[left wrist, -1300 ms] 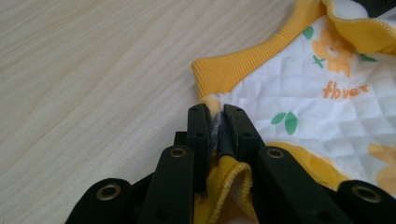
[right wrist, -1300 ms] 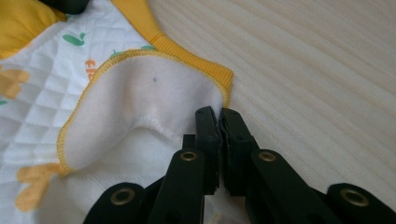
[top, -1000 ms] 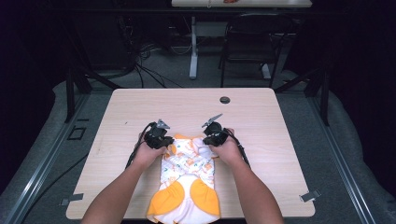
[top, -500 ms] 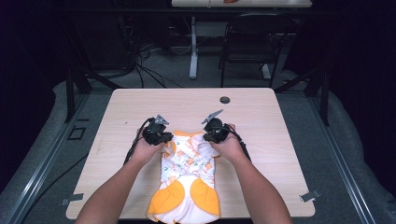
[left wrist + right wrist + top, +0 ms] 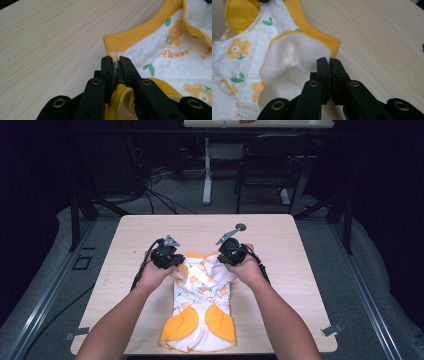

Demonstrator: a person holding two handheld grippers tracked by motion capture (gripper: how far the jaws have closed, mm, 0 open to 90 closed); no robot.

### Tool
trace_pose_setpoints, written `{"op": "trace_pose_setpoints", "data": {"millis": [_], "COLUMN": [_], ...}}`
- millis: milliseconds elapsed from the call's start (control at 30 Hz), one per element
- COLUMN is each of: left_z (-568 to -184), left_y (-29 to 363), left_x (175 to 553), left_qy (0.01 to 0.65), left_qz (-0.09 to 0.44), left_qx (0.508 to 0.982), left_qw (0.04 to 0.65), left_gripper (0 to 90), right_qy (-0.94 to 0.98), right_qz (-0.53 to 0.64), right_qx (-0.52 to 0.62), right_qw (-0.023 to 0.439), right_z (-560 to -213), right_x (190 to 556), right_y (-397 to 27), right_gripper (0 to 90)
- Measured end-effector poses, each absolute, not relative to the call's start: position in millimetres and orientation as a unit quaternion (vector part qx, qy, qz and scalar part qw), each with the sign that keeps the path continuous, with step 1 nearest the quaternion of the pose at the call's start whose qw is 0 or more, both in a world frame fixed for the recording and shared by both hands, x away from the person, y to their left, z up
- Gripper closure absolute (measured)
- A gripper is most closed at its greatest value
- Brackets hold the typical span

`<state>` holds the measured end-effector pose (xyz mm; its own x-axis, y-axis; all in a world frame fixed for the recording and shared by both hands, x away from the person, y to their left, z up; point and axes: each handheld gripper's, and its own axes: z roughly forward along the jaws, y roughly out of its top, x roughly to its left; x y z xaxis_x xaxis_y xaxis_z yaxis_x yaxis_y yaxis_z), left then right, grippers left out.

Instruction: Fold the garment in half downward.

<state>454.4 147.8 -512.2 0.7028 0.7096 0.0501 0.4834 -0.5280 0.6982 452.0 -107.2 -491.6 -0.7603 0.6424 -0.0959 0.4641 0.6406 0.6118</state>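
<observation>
Since the earlier high view, both of our hands had risen a little and drawn the top edge of the garment up off the table with them, so the cloth between the grippers bunched more than before.

The garment was a small white quilted baby piece (image 5: 202, 305) printed with orange flowers, green leaves and the word "flower", trimmed in yellow ribbed cotton, with two large orange patches at its near end. It lay on the pale wooden table (image 5: 300, 270), its lower part flat near the table's near edge and its upper part lifted between our hands.

Our left gripper (image 5: 170, 262), black with a grey plate on top, was clamped on the garment's left upper corner. In the left gripper view its tips (image 5: 116, 65) stood pressed together on the cloth, a fold of yellow stitched hem looped out just behind them, and the yellow ribbed band (image 5: 140, 32) ran away from the jaws across the wood.

Our right gripper (image 5: 226, 260) was likewise closed on the right upper corner. In the right gripper view its tips (image 5: 330, 65) pinched the white fleecy inner side of the fabric (image 5: 294, 57), which had turned outward beside the yellow rib.

A small dark round disc (image 5: 241, 226) sat on the table near its far edge, well apart from the garment.
</observation>
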Motion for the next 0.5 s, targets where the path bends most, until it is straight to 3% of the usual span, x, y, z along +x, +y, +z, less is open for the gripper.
{"op": "trace_pose_setpoints", "data": {"millis": [500], "left_z": [-486], "left_y": [149], "left_x": [452], "left_qy": [0.33], "left_qz": [0.188], "left_qx": [0.857], "left_qw": [0.349], "left_gripper": [82.5], "right_qy": [0.893], "right_qz": [0.292], "right_qx": [0.29], "right_qw": [0.181], "right_z": [-468], "right_x": [448], "right_y": [-104], "right_gripper": [87.0]}}
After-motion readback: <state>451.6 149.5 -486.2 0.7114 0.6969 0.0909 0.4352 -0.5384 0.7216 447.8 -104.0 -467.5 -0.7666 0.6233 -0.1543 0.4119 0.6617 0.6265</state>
